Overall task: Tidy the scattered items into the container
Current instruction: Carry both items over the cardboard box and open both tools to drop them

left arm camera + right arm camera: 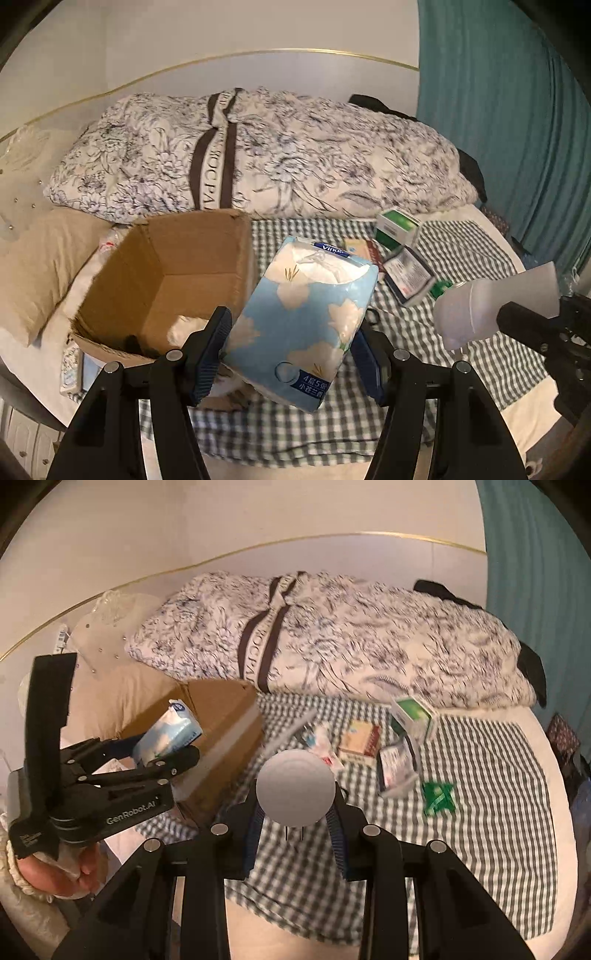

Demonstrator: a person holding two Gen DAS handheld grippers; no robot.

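I see the cardboard box (162, 280) left on the checked cloth (480, 354), small boxes (397, 227) scattered right of it, the folded quilt (258, 155) behind them.

Left tool (291, 354) in my grip, angled downward, pads clamped on both sides of tissue pack (303, 321), pack raised. Right tool (295, 834) angled downward too, pads pressed on white bottle (295, 788). My left hand (55, 877) grips handle below tool.

This is a home bedroom. A rolled floral-print quilt (258, 155) lies on a bed spread with green-checked cloth (480, 775), beside a beige pillow (40, 266) and teal curtain (498, 129).
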